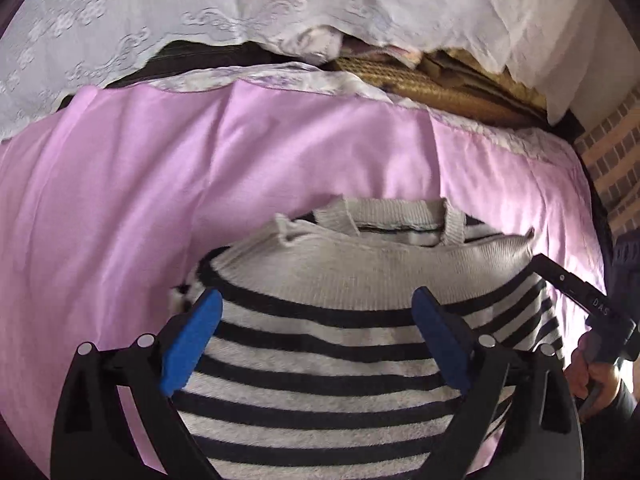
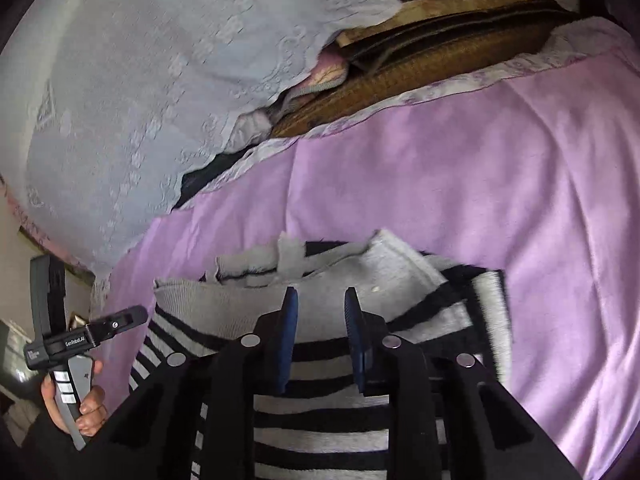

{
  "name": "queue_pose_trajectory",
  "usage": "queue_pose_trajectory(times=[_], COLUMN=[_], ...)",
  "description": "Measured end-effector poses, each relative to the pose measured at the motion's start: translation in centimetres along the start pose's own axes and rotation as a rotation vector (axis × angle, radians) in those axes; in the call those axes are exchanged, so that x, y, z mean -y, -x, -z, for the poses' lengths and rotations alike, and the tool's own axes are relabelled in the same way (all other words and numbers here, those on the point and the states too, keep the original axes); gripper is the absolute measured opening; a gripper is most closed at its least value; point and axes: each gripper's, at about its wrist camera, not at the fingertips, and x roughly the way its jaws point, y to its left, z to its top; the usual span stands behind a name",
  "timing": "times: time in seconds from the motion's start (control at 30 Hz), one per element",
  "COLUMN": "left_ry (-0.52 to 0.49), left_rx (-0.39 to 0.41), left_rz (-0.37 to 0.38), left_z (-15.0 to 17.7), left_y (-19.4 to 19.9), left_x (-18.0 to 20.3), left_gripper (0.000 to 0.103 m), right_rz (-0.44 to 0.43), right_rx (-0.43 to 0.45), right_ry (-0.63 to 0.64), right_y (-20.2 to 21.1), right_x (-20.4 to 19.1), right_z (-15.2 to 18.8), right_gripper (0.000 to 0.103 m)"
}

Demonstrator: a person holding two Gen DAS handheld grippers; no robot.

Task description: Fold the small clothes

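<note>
Grey-and-black stripes run across the small knit top (image 1: 320,360), its ribbed band (image 1: 380,268) a plain pale grey. Under it the bed cover (image 1: 120,200) is lilac-pink, edged with a pale floral-printed border (image 1: 280,76). Behind hangs a white curtain (image 1: 100,20) with an embossed scroll pattern. A brown woven mat (image 1: 420,80) peeks out. The left tool (image 1: 316,344) is black with blue pads (image 1: 192,344).

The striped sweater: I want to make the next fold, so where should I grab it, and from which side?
Likely the grey ribbed hem folded across the striped sweater: a thick, free far edge. Come from above, one gripper toward each end, and pinch through both layers.
</note>
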Motion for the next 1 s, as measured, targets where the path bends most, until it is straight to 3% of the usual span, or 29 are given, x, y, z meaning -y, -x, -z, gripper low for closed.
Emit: queue_pose_trajectory(times=[0.13,0.23,0.27,0.33,0.43,0.5,0.6,0.7,0.77,0.87,0.93,1.0], left_ry=[-0.108,-0.066,-0.045,0.007,0.09,0.102,0.067,0.01,-0.041,-0.116,-0.139,-0.123], left_rx=[-0.006,-0.016,-0.018,-0.028,-0.033,-0.033,0.009,0.078,0.113,0.078,0.027,-0.005], left_rz=[-0.13,-0.222,-0.265,-0.323,-0.264,-0.247,-0.296,-0.259,-0.215,-0.184,-0.228,-0.249], left_z=[-0.2,-0.7,-0.8,-1.0,-0.7,-0.4,-0.2,0.1,1.1,3.0,4.2,5.4], left_y=[-3.2,-5.1,-5.5,-6.2,-6.2,-5.8,-4.0,-0.9,0.8,0.2,-1.8,-3.1], left_x=[2.5,-0.1,-1.5,-4.7,-8.5,-8.9,-7.5,-4.7,-2.0,0.9,1.5,0.8], left_gripper=[0.093,0.093,0.093,0.095,0.099,0.099,0.099,0.098,0.098,0.098,0.098,0.099], right_rz=[0.007,0.074,0.08,0.072,0.096,0.109,0.168,0.171,0.136,0.093,0.06,0.086], right_rx=[-0.046,-0.038,-0.029,-0.014,0.014,0.019,0.059,0.095,0.086,0.044,-0.009,-0.034], right_ry=[0.058,0.003,-0.027,-0.082,-0.099,-0.098,-0.053,0.026,0.074,0.127,0.117,0.102], right_y=[-3.3,-4.4,-4.4,-4.1,-3.2,-2.9,-1.5,0.7,1.6,2.0,1.4,1.0], right_x=[-1.6,1.0,2.3,4.3,5.9,6.2,4.8,2.4,0.5,-1.8,-2.1,-1.3], right_z=[0.3,-0.3,-0.5,-1.0,-1.6,-1.8,-1.6,-0.8,0.5,3.2,4.9,6.4], right_gripper=[0.024,0.016,0.002,0.0,0.0,0.0,0.008,0.01,0.017,0.028,0.028,0.028])
